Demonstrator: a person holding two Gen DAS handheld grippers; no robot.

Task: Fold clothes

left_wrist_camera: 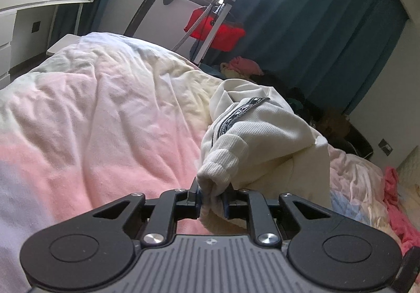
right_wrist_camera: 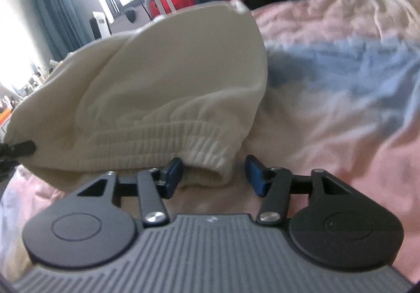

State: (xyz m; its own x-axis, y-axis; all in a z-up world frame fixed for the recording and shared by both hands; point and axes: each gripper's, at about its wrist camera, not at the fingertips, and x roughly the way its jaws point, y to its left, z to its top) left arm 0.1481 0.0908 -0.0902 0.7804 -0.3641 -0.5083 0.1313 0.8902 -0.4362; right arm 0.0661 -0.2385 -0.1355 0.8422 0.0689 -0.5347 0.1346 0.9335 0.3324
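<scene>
A cream sweatshirt with ribbed cuffs and a black lettered stripe lies bunched on the pastel duvet. My left gripper is shut on the ribbed edge of the sweatshirt, which rises up and away from its blue pads. In the right wrist view the same cream sweatshirt fills the middle, its elastic hem hanging down. My right gripper is open, its blue pads on either side of the hem's right end and apart from it. The tip of the other gripper shows at the far left edge.
The duvet is rumpled, with pink, white and blue patches. A white desk stands at the back left. A red bag and a metal stand are before dark teal curtains. Loose clothes are heaped beyond the bed; a pink garment lies at right.
</scene>
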